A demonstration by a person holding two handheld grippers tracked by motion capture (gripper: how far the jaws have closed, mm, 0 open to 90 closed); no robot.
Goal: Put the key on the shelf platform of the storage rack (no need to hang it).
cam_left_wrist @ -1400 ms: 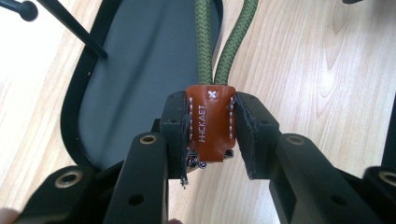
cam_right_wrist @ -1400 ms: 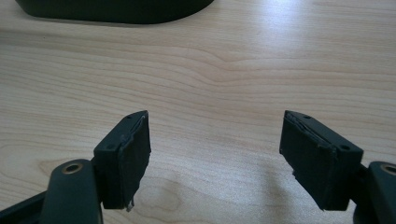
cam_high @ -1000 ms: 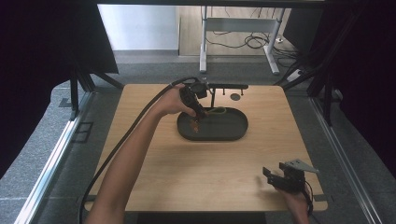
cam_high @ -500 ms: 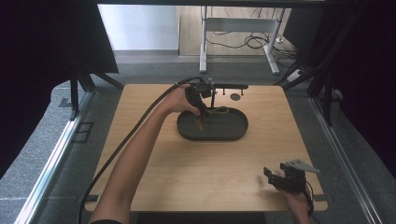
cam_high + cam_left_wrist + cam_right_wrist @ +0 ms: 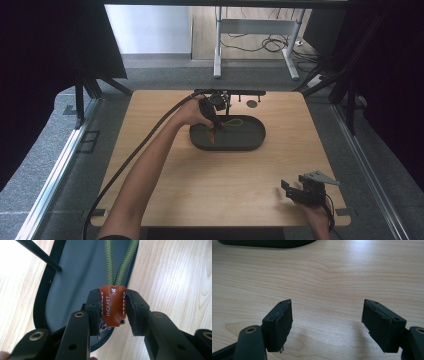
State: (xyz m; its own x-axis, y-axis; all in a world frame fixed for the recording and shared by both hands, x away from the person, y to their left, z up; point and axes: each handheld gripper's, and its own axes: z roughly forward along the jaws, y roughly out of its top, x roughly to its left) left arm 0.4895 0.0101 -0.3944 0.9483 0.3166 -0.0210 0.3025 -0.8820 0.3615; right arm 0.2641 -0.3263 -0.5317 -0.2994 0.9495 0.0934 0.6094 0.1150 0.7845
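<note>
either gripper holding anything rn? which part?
Left gripper is shut on the brown leather tab that joins the green cord, over the dark tray. Right gripper is open, holding nothing.

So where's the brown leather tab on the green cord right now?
The brown leather tab sits clamped in the left claw, above the near end of the dark oval tray; in the high view that is at the tray's left, mid-table.
</note>
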